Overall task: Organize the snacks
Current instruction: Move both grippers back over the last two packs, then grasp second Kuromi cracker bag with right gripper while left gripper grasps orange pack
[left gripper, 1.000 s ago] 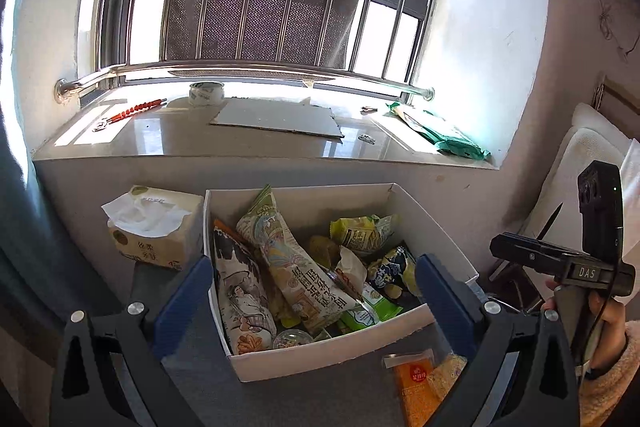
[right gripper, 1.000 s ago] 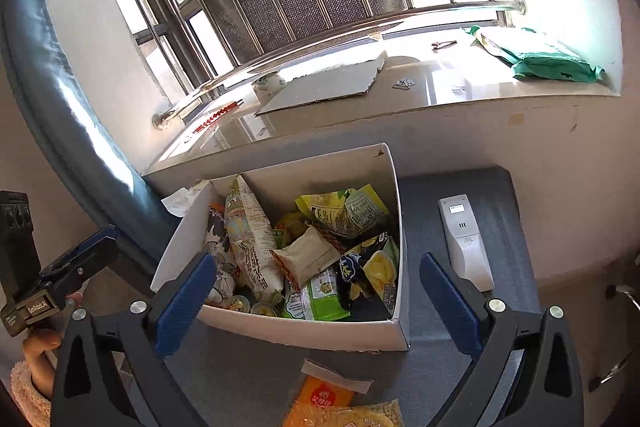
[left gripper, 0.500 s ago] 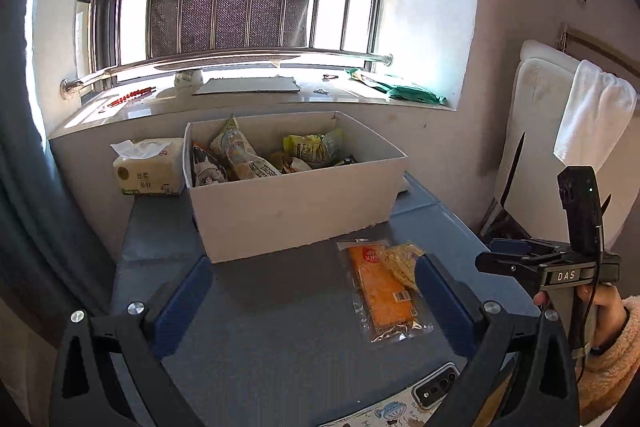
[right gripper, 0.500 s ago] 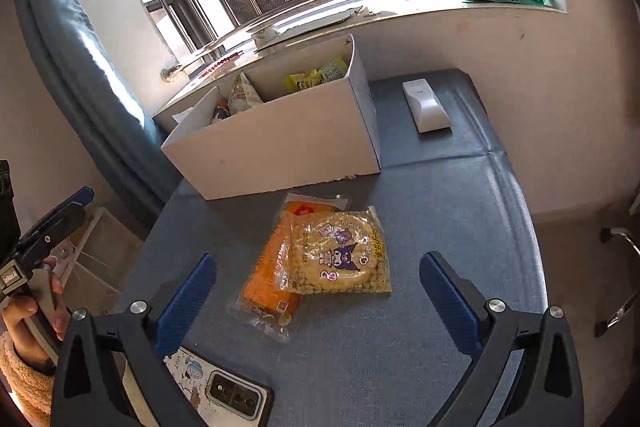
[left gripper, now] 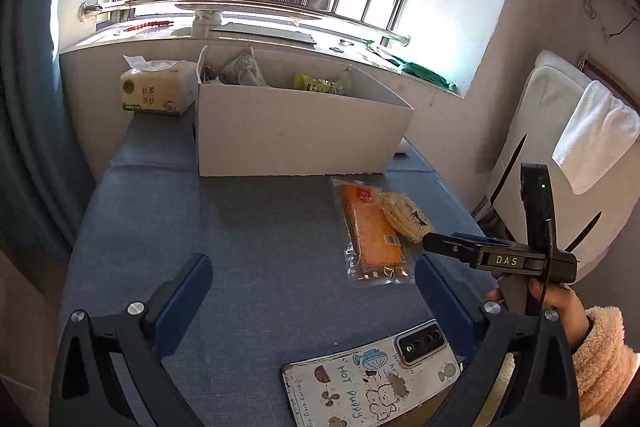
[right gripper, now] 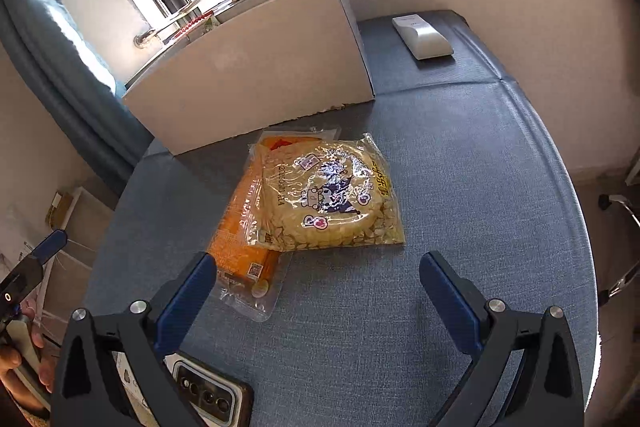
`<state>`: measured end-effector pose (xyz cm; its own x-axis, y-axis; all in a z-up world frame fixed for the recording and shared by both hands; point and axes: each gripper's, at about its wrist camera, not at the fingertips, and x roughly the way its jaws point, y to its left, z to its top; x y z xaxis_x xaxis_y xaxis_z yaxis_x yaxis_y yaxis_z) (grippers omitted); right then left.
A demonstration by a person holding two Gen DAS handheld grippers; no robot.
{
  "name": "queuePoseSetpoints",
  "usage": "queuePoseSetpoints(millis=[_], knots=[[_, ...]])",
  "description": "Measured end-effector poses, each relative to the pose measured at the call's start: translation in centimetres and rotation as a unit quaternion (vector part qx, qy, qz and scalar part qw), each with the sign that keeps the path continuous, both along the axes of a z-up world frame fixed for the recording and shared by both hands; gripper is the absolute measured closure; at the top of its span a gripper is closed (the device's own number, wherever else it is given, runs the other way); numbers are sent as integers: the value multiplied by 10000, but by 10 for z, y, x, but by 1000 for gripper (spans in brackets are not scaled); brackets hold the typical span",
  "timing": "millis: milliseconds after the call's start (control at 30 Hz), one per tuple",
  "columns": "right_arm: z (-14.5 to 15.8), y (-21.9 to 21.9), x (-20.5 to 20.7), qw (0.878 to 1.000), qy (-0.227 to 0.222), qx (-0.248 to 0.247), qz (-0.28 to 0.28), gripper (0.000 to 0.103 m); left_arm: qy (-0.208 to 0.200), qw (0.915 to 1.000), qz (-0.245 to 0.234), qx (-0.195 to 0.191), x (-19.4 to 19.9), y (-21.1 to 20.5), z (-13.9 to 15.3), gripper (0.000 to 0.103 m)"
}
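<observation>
On the blue woven fabric of the table (right gripper: 460, 187), two snack packets lie just near of the white cardboard box (right gripper: 256, 67). A long, flat orange snack packet (right gripper: 240, 239) in clear crinkled film sits underneath, and a rounded yellow cracker packet (right gripper: 332, 199) with a cartoon print on glossy plastic overlaps its right side. In my left view the same pair appears to the right of centre, the orange snack packet (left gripper: 372, 227) stretching towards me and the yellow cracker packet (left gripper: 404, 213) resting against its far right edge.

My right hand-held gripper (right gripper: 316, 291) hangs low over the fabric with its blue-padded fingers spread wide, holding nothing; the two packets lie just beyond and between the tips. My left hand-held gripper (left gripper: 312, 291) is likewise spread apart and empty, above bare cloth well left of the packets.

The box (left gripper: 300, 131) stands at the far side, matte and straight-walled, with crumpled foil bags (left gripper: 320, 83) poking above its rim. A soft tissue pack (left gripper: 158, 93) sits just left of it. A smooth white remote (right gripper: 422, 37) lies to the box's right. Near me, a phone (left gripper: 372, 383) in a cartoon-printed case rests flat on the table.
</observation>
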<state>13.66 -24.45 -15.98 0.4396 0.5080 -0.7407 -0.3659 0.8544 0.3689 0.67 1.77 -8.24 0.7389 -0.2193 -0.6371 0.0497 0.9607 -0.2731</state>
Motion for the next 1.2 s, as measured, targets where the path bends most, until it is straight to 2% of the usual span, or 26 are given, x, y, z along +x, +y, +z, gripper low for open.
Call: queuePoseSetpoints(millis=[200,433,467,500,633,767,900,1000,1100,1200], knots=[[-7,21,34,9995,98,-278,97,0,-8,10000,49,-11,-2,8,-1,0],[-10,48,50,9935,-140,-1005,510,1,42,10000,27,-34,-1,9,-6,0],[-9,48,48,9927,-231,-1084,471,12,61,10000,6,-26,0,8,-7,0],[-7,45,46,9936,-307,-1002,424,24,81,10000,-22,-13,0,7,-7,0],[-3,24,43,9986,-32,-458,249,25,187,9997,-177,45,8,-1,-11,0],[15,4,27,9994,-249,-255,2,25,324,9980,-476,266,24,-22,-16,0],[38,-24,7,9989,-387,102,-260,25,629,9940,-771,463,53,-55,-28,0],[51,-40,-12,9975,-566,177,-374,25,942,9884,-999,648,79,-86,-41,0],[59,-54,-25,9962,-653,245,-517,25,1131,9821,-1059,1069,104,-115,-54,0],[60,-65,-35,9953,-704,287,-599,25,1429,9781,-916,1201,131,-131,-69,0]])
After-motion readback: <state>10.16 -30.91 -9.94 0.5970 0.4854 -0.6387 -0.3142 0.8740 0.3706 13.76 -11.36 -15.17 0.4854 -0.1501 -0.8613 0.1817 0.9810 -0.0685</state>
